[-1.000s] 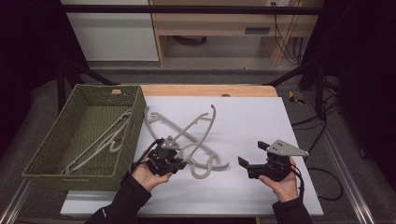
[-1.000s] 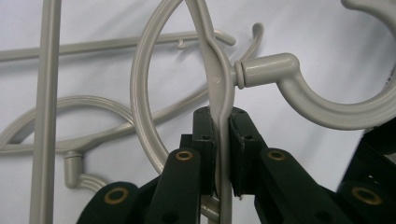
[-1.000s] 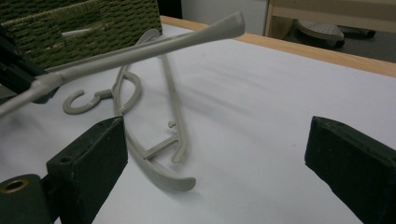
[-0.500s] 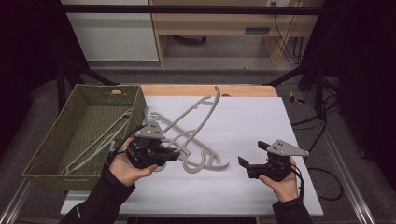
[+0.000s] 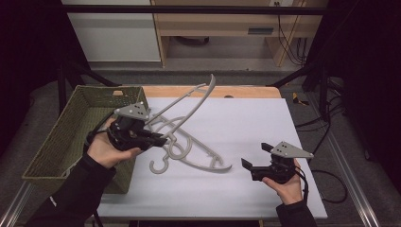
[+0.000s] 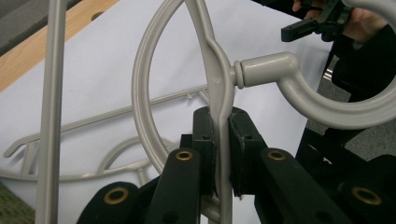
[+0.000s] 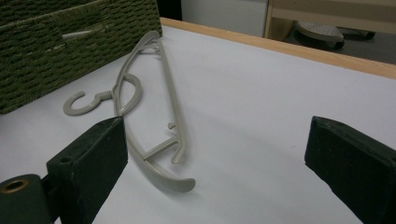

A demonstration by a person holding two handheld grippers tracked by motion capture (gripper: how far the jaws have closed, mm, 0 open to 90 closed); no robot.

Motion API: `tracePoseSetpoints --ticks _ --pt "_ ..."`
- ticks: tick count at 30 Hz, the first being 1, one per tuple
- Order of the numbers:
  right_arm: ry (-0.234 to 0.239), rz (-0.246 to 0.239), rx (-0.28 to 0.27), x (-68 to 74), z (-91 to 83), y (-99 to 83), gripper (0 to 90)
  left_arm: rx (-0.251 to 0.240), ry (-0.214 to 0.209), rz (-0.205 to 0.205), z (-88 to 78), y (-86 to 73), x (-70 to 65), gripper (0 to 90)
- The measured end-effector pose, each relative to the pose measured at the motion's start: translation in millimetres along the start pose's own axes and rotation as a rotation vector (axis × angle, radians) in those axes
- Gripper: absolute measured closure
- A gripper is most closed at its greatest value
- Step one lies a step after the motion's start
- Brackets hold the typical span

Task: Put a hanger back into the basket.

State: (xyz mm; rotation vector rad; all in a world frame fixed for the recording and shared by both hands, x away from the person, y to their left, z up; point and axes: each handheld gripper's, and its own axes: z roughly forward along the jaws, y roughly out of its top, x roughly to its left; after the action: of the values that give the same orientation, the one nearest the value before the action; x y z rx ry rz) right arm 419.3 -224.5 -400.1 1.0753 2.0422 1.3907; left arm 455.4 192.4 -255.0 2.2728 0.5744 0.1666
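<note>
My left gripper (image 5: 160, 140) is shut on the neck of a grey plastic hanger (image 5: 189, 101), held up off the table beside the basket and tilted, its far arm pointing up and back. In the left gripper view the pads (image 6: 205, 140) pinch the hanger's flat neck (image 6: 223, 116) just below its hook (image 6: 303, 93). A second grey hanger (image 5: 201, 158) lies flat on the white table top (image 5: 265, 123), its hook (image 5: 160, 165) towards the basket. My right gripper (image 5: 253, 161) hovers open at the front right, facing that lying hanger (image 7: 161, 88), with nothing between its jaws.
A green woven basket (image 5: 66, 132) stands at the table's left edge, and a grey piece shows through its handle slot (image 7: 81, 33). A wooden strip (image 5: 246, 91) borders the table's far side. Cables and metal frame legs lie beyond on the right.
My left gripper has lifted the hanger off the table and carried it left, up towards the basket. The right gripper has stayed put.
</note>
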Motion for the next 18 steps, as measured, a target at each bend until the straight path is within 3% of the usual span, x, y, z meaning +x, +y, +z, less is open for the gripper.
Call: tracePoseSetpoints --ticks 8,10,18 --pt "0.001 -0.003 -0.002 0.4 -0.8 0.6 5.9 -0.003 0.027 -0.016 -26.0 -5.4 23.0 82.4" --pt "-0.001 -0.003 -0.001 0.3 -0.5 0.6 5.9 -0.023 0.031 -0.043 -29.8 -8.9 28.3 82.4" --pt "0.004 0.0 0.003 0.8 0.2 0.4 5.9 -0.015 0.045 -0.068 -46.1 -29.6 57.4 82.4"
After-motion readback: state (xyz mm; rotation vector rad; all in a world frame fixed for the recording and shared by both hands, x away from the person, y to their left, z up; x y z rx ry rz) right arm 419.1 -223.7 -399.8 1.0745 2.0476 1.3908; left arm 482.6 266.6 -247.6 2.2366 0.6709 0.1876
